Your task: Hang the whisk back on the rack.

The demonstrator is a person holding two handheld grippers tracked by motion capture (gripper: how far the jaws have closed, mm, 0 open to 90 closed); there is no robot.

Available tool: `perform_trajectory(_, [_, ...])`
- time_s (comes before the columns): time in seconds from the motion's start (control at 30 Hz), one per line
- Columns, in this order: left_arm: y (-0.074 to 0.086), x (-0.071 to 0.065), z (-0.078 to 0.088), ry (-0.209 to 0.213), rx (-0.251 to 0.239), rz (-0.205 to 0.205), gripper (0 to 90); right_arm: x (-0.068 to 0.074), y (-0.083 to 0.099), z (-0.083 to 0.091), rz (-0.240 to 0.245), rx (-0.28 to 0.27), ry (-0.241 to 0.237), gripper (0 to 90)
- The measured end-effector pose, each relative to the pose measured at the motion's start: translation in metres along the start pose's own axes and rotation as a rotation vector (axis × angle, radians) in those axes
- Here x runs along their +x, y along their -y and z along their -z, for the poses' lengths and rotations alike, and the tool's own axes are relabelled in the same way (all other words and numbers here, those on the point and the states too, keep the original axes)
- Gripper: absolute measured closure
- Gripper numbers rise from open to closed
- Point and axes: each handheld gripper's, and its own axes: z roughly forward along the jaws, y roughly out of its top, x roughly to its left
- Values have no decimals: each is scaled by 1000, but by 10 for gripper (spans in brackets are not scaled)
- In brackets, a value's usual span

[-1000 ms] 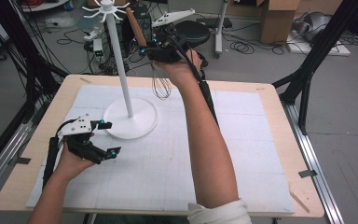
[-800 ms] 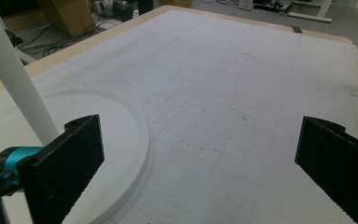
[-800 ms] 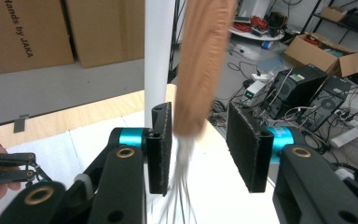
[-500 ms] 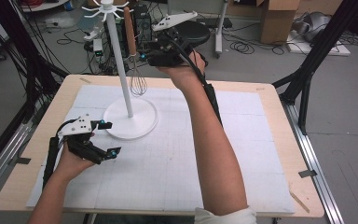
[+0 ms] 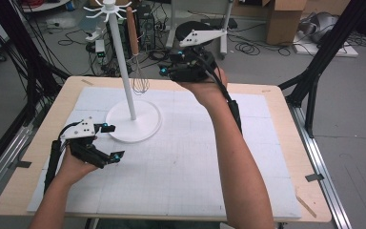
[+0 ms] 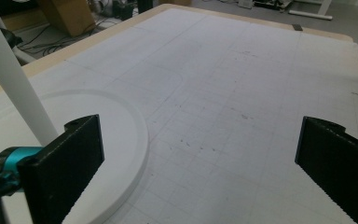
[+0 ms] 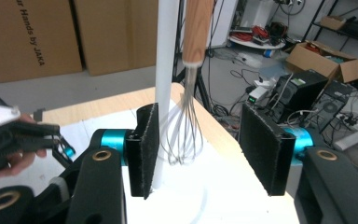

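Grippers: two, one per hand, both black two-jaw units with teal fittings. Nearest the person, the left gripper (image 5: 108, 140) sits low over the white gridded mat (image 5: 181, 167), jaws spread wide, nothing between them; the left gripper view shows bare mat between its pads. Its tips are just beside the round white base (image 5: 134, 121) of the hanging stand.

One white stand: disc base, one tall thin white pole (image 5: 122, 67), a ring of small white hooks (image 5: 106, 9) at the top. One wire whisk with a wooden handle (image 5: 136, 52) hangs from a hook, wire bulb down, close beside the pole, clear of the base.

Farther back, the right gripper (image 5: 164, 72) is raised above the far edge of the one light wooden table (image 5: 286, 124), pointing toward the stand. Its jaws have just been opening and now stand partly open, pads not pressing anything. In the right gripper view the whisk's wire loops (image 7: 182, 133) hang in the gap between the pads, beyond them, untouched.

Behind the table, two brown cardboard boxes (image 7: 74, 32) on the floor.
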Motion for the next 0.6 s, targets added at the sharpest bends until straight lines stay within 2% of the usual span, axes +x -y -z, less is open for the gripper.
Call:
perform_trajectory(0.2, [0, 0, 0, 3, 0, -2, 16, 0, 16, 7, -12, -5, -7, 427])
perform_trajectory(0.3, [0, 0, 0, 2, 3, -2, 16, 3, 20, 10, 9, -16, 2, 407])
perform_trajectory(0.4, [0, 0, 0, 4, 1, -1, 16, 6, 24, 15, 8, -31, -2, 394])
perform_trajectory(0.6, [0, -1, -1, 2, 3, -1, 16, 7, 36, 22, -13, -29, -13, 356])
